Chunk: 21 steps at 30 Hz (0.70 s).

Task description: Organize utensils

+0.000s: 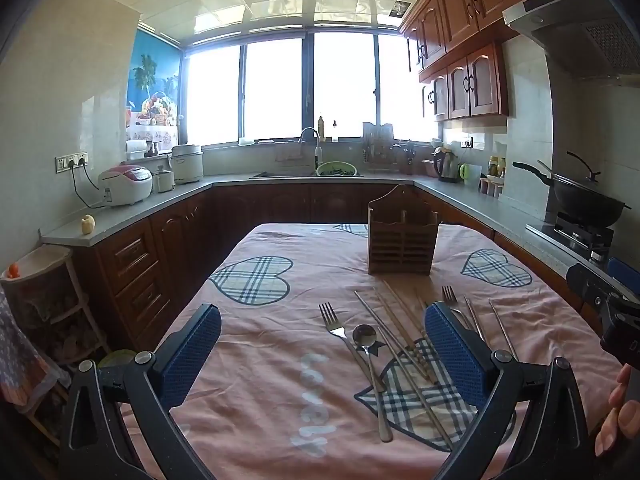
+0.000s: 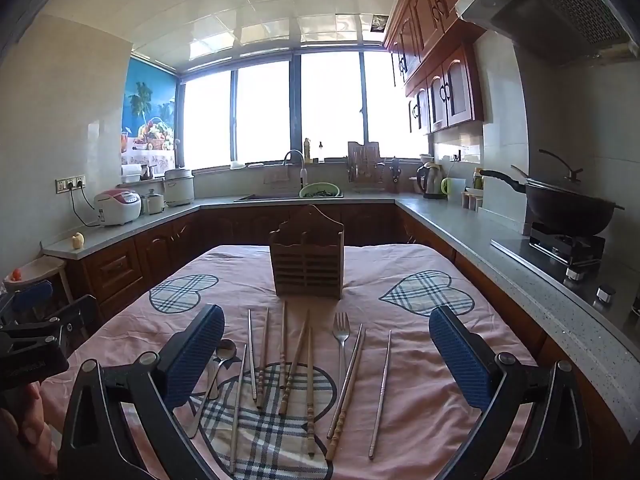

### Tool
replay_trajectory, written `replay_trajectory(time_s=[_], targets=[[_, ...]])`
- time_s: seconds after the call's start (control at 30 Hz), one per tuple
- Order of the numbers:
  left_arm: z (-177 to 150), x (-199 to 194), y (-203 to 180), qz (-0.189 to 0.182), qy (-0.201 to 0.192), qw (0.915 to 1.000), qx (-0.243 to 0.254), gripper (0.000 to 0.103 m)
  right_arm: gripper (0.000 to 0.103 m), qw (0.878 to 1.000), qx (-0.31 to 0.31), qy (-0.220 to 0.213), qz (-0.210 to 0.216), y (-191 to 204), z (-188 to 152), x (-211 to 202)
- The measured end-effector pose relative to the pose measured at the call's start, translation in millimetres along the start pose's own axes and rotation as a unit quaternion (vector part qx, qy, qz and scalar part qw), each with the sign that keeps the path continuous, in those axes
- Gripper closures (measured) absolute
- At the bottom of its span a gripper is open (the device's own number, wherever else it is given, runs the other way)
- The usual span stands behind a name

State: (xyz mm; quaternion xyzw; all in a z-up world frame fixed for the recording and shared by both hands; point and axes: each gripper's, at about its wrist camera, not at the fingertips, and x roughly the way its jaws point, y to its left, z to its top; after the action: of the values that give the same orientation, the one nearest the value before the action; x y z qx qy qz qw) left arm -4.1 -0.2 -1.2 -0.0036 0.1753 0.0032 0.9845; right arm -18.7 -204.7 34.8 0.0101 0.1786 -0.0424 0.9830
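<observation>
Right tongs (image 2: 326, 354) and left tongs (image 1: 322, 346), both wide and empty — chopsticks (image 2: 310, 392), fork (image 2: 342, 340), spoon (image 2: 224, 354) lie lengthwise before the wooden holder (image 2: 307, 260), between the right tongs' tips.

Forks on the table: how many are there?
2. One fork lies left of the spoon; another fork lies right of the wooden chopsticks. Nothing suggests more, though the holder's inside is hidden.

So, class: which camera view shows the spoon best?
The left wrist view: the spoon lies in full sight from bowl to handle, between the open tool's fingers. In the right wrist view the spoon is partly hidden behind one blue finger.
</observation>
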Motion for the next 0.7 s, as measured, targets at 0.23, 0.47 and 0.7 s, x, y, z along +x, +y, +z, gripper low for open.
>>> replay_trajectory(time_s=[0.23, 0.47, 0.7], targets=[[0.5, 2.1, 1.4, 0.002, 0.001, 1.0000, -0.001, 0.001, 0.000, 1.000, -0.001, 0.000, 0.003, 0.0, 0.7, 2.7], [-0.4, 4.7, 0.8, 0.005, 0.003, 1.0000, -0.001, 0.001, 0.000, 1.000, -0.003, 0.003, 0.009, 0.7, 0.1, 5.5], [0.3, 5.2, -0.4, 0.007, 0.005, 1.0000, 0.001, 0.001, 0.000, 1.000, -0.002, 0.000, 0.018, 1.7, -2.0, 5.2]])
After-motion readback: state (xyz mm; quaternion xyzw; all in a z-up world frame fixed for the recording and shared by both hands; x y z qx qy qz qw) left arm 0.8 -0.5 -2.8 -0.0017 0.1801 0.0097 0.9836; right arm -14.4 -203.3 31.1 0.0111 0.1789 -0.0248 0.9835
